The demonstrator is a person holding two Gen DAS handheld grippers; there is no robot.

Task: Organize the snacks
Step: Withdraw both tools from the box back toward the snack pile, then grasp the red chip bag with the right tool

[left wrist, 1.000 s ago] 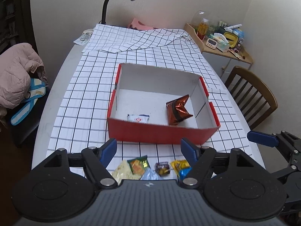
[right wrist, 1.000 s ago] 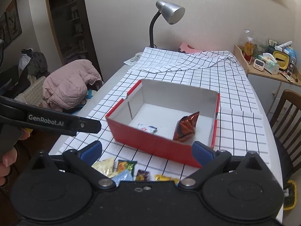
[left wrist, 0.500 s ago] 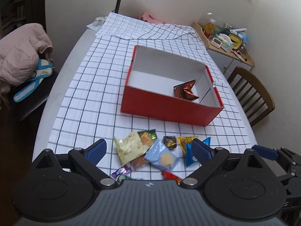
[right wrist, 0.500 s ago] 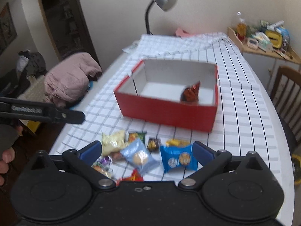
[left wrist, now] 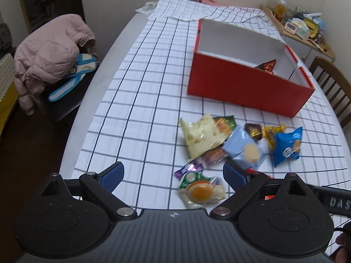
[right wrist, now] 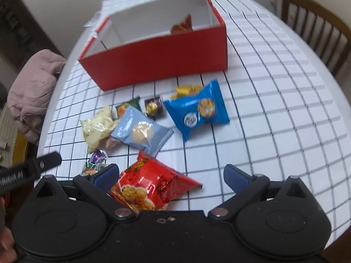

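A red box (left wrist: 245, 87) (right wrist: 158, 59) with white inside stands on the checked cloth and holds a brown foil packet (left wrist: 266, 65) (right wrist: 182, 25). Several loose snacks lie in front of it: a pale yellow bag (left wrist: 200, 138) (right wrist: 96, 129), a light blue packet (left wrist: 245, 149) (right wrist: 140, 131), a bright blue packet (left wrist: 287, 146) (right wrist: 197, 109), a red chip bag (right wrist: 149, 186) and a green-white packet (left wrist: 200, 189). My left gripper (left wrist: 173, 175) is open and empty above the green-white packet. My right gripper (right wrist: 171, 175) is open over the red bag.
A pink jacket (left wrist: 52, 57) lies on a seat left of the table. A wooden chair (right wrist: 316, 28) stands at the right. A side shelf with small items (left wrist: 300, 26) is at the far right. The table edge (left wrist: 87, 100) curves along the left.
Both grippers have pulled back and dropped toward the loose snack pile, so the box looks farther away. Both stay open and empty.
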